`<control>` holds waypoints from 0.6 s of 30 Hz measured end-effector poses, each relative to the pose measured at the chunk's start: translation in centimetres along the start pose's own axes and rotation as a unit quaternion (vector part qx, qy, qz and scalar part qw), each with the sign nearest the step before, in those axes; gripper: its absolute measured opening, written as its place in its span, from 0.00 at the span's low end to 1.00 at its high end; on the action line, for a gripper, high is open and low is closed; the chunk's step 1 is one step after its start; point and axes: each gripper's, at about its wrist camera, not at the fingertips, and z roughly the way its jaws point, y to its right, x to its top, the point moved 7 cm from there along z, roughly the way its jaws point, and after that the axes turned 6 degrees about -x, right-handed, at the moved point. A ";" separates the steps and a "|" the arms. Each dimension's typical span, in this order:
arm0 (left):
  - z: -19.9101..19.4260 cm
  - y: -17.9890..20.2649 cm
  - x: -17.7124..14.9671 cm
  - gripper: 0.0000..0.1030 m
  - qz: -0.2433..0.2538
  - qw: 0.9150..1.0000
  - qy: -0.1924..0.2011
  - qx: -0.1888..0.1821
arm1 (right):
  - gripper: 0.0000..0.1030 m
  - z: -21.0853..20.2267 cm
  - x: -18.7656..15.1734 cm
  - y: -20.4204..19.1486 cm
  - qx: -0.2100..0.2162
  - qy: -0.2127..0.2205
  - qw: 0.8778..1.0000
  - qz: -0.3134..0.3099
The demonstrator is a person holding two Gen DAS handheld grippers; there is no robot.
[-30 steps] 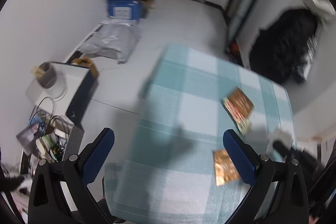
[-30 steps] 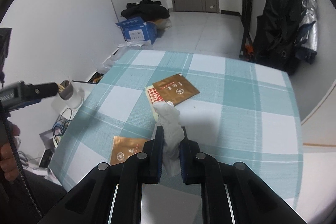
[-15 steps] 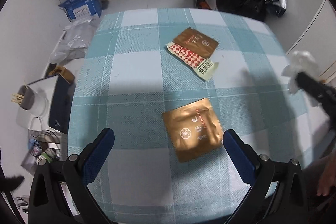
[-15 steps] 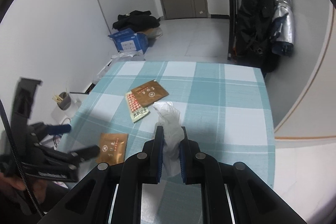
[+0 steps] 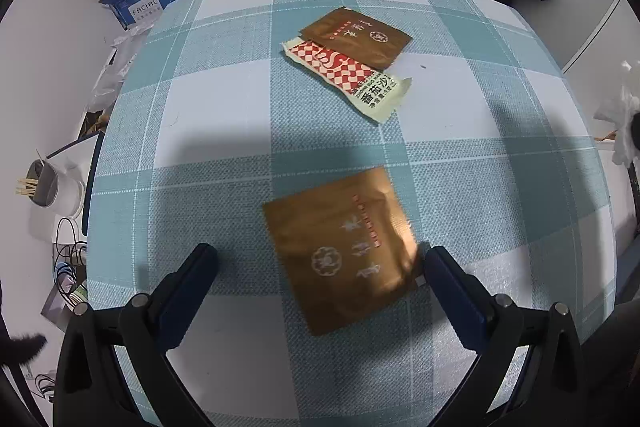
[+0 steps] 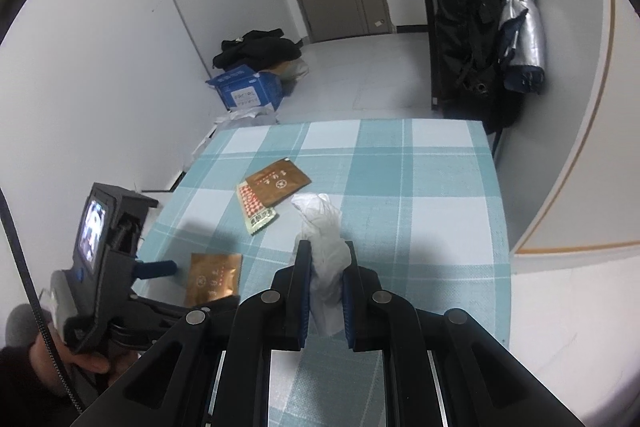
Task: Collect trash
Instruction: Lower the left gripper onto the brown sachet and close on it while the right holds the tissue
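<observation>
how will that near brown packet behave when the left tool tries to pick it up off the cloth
The near brown packet lies flat on the tablecloth with creased foil, so it probably weighs little and flexes. With no raised edge showing, the open left tool may slide it instead of gripping.

Surface [image 5: 224,131]: cloth in teal-and-white plaid with thin white lines. Near sachet [image 5: 344,251]: copper-brown foil, pale print. Far sachet [image 5: 356,35]: same copper-brown, red and pale print. Ketchup packet [image 5: 348,79]: red-and-white checker, cream end with dark characters. Crumpled tissue [image 6: 324,251]: white. Left gripper [image 5: 320,263] and right gripper [image 6: 325,267]: black bodies, dark blue pads. Floor box [image 6: 250,93]: blue, white label.
</observation>
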 end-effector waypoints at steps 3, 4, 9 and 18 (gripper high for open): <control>-0.4 0.1 0.1 0.87 0.001 1.000 0.001 -0.002 | 0.12 -0.2 0.1 -0.1 0.002 0.004 1.000 -0.001; -0.5 0.2 0.1 0.83 0.002 1.000 0.003 -0.002 | 0.12 -0.2 0.1 -0.1 0.003 0.004 1.000 -0.001; -0.8 1.6 -0.1 0.59 0.019 1.000 0.010 -0.002 | 0.12 -0.1 0.0 0.0 0.006 0.000 1.000 0.005; -0.8 2.1 -0.3 0.42 0.019 1.000 0.011 -0.016 | 0.12 -0.2 0.0 0.2 0.006 -0.001 1.000 0.012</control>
